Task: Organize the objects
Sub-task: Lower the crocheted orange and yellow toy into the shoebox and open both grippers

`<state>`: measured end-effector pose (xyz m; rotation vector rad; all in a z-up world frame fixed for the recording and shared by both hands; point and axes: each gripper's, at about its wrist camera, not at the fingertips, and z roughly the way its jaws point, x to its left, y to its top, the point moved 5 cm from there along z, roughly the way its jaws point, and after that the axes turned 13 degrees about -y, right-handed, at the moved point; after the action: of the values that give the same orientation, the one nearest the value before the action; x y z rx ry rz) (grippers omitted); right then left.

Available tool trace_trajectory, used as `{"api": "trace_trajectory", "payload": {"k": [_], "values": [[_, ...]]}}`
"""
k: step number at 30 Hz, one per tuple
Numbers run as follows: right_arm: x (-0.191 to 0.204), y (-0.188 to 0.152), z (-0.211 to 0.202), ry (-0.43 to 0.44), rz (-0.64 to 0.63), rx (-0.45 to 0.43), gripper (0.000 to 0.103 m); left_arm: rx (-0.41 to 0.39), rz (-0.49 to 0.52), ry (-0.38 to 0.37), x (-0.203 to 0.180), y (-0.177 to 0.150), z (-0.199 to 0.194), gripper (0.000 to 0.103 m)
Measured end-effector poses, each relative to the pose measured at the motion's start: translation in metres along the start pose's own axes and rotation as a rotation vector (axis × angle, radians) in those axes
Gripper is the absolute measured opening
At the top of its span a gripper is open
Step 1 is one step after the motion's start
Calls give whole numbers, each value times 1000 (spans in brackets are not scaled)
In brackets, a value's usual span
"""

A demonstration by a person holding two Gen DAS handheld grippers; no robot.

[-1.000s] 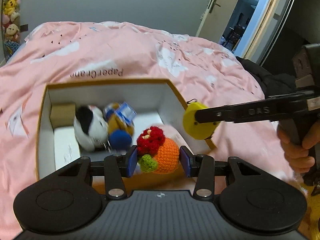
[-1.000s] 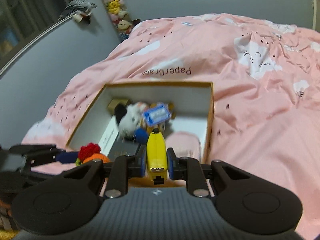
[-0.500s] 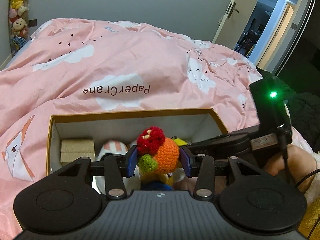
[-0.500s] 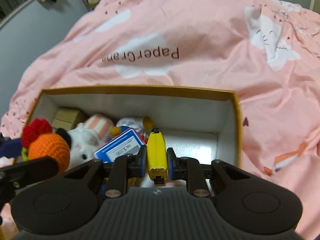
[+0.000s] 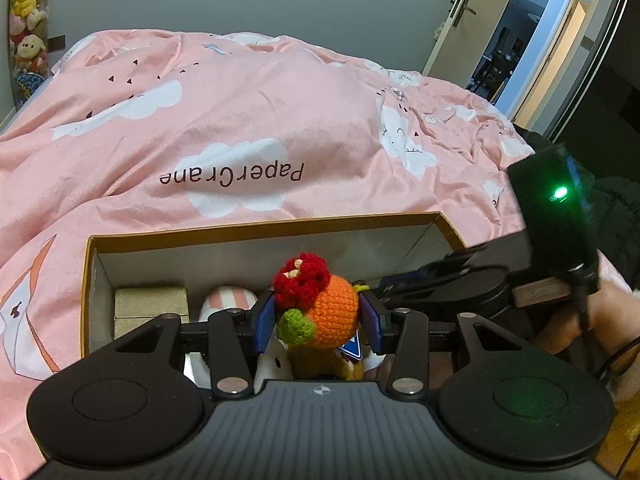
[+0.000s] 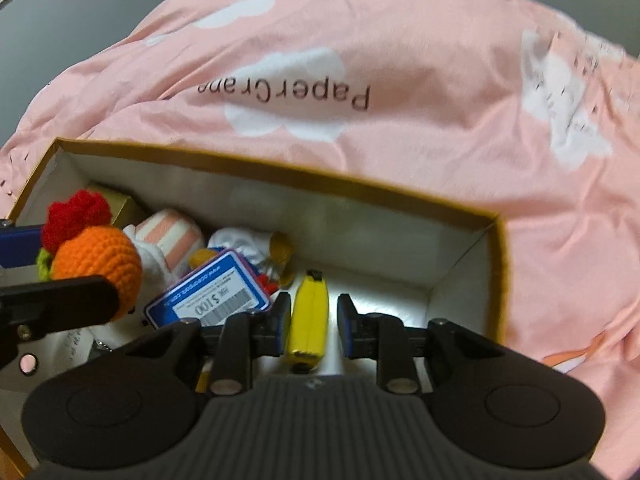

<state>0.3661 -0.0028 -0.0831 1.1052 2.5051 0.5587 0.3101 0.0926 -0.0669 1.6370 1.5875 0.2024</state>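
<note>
Left wrist view: the left gripper (image 5: 317,318) clamps a crocheted orange toy (image 5: 326,312), round, with a red tuft and a green leaf, at frame centre above the cardboard box (image 5: 256,227). A small brown carton (image 5: 151,300) and a pink-striped plush (image 5: 230,298) lie at the box's left; the right gripper's body enters from the right edge. Right wrist view: the crocheted toy shows at left, a blue price tag (image 6: 212,296) beside it, details hidden from the other camera. The right gripper (image 6: 309,318) has jaws opening, with a yellow tape measure (image 6: 309,320) between them, its right pad clear of it. The box floor at lower right is bare; the pink duvet (image 6: 400,60) surrounds the rim.
</note>
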Motion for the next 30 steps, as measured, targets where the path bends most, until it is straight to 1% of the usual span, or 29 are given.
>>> {"api": "trace_trajectory", "payload": {"k": [5,8,10,13,15,17,18,20,24,26,30], "values": [[-15,4,-26,-25,-4,-97,27,9,28,-19,-13,3,1,51],[-30,2,-50,-37,37,-182,27,15,40,-37,-24,7,8,51],[-44,-5,-65,-39,86,-236,27,26,35,-57,-31,9,15,51],[-68,-16,-78,-50,185,-289,27,53,43,-76,-42,10,32,51],[-85,-25,-81,-57,256,-307,27,81,48,-76,-47,10,46,51],[-94,-33,-79,-40,310,-303,28,116,52,-79,-53,9,61,51],[-97,-36,-76,-23,332,-298,28,133,59,-74,-55,10,68,51],[-100,-40,-72,1,358,-292,28,168,88,-39,-57,10,82,51],[-100,-44,-62,31,370,-286,29,248,184,71,-55,9,105,52],[-100,-46,-58,37,365,-285,33,265,213,105,-53,9,111,52],[-100,-52,-55,54,355,-283,33,280,254,143,-50,10,118,53]]}}
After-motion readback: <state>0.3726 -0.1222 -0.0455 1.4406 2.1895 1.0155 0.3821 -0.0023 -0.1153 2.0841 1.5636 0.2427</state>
